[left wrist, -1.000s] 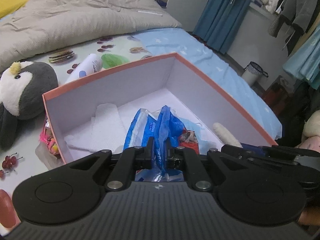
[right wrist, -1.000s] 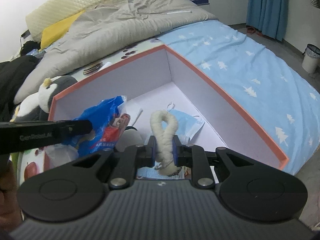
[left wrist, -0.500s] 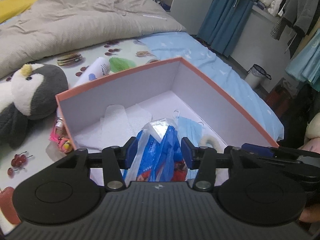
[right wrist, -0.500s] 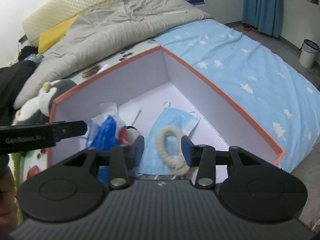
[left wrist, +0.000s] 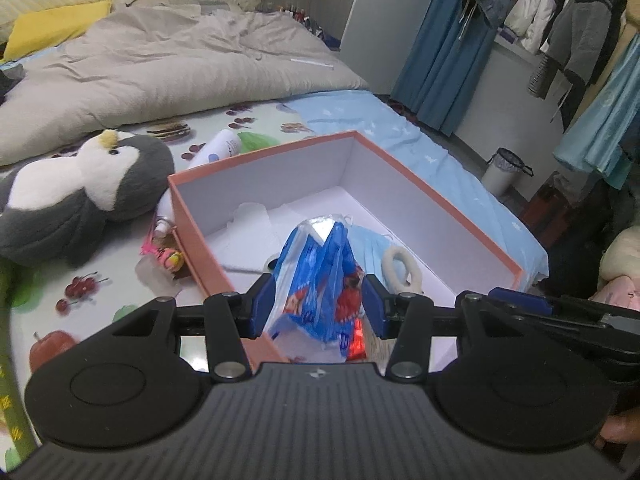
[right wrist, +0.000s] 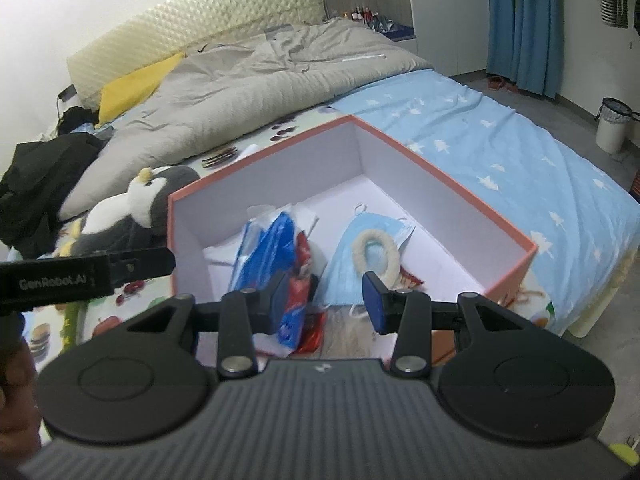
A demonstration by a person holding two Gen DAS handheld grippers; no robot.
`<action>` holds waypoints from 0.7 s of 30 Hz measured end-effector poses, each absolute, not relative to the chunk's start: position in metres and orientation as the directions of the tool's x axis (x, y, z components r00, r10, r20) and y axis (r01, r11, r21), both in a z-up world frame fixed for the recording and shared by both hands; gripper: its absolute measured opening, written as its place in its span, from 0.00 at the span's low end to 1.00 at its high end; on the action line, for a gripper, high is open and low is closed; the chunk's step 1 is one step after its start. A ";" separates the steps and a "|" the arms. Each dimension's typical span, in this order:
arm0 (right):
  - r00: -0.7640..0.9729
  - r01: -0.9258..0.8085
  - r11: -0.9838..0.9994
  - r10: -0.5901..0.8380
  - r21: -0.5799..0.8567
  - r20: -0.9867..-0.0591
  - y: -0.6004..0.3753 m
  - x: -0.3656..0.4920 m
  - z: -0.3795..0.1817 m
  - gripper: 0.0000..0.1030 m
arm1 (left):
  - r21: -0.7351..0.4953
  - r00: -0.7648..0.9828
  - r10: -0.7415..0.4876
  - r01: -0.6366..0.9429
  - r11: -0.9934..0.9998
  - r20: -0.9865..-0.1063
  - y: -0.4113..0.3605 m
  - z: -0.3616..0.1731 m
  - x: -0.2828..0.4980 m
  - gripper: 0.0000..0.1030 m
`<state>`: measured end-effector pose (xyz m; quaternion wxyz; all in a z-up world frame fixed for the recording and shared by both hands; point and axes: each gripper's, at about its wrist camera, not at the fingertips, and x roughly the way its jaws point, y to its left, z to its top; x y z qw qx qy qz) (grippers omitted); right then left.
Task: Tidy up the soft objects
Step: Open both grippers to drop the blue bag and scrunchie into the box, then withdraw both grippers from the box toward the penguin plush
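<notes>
Both claws stand released, left claw (left wrist: 318, 306) and right claw (right wrist: 324, 302) empty; the plush penguin (left wrist: 86, 196) outside the box (left wrist: 440, 204) looks light, compressible; pinch its body.

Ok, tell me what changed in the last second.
Both grippers let go. The left gripper opened and released the blue plastic bag into the box; the right gripper opened and dropped the fluffy ring onto the face mask. Both then pulled back and up. Box and penguin toy stayed put.
</notes>
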<state>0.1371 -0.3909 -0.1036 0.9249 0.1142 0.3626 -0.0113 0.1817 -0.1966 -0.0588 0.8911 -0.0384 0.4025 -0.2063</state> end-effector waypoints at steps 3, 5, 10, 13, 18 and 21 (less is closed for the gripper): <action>0.746 0.097 0.974 0.065 0.204 -0.663 -0.381 0.120 -0.099 0.42 | -0.241 0.599 -0.405 0.337 0.910 -0.690 -0.185 -0.054 0.162 0.52; 0.749 0.093 0.976 0.063 0.199 -0.660 -0.374 0.109 -0.096 0.42 | -0.243 0.604 -0.408 0.339 0.909 -0.685 -0.178 -0.052 0.150 0.52; 0.760 0.073 0.978 0.072 0.196 -0.646 -0.359 0.085 -0.091 0.42 | -0.245 0.625 -0.408 0.333 0.910 -0.666 -0.159 -0.045 0.118 0.52; 0.763 0.055 0.981 0.079 0.187 -0.641 -0.350 0.071 -0.088 0.42 | -0.255 0.636 -0.408 0.322 0.912 -0.655 -0.148 -0.042 0.102 0.53; 0.776 0.031 0.986 0.079 0.164 -0.625 -0.340 0.056 -0.080 0.42 | -0.252 0.653 -0.394 0.305 0.918 -0.647 -0.131 -0.039 0.080 0.54; 0.781 0.017 0.987 0.087 0.161 -0.618 -0.337 0.050 -0.077 0.42 | -0.247 0.663 -0.382 0.293 0.924 -0.643 -0.123 -0.039 0.068 0.55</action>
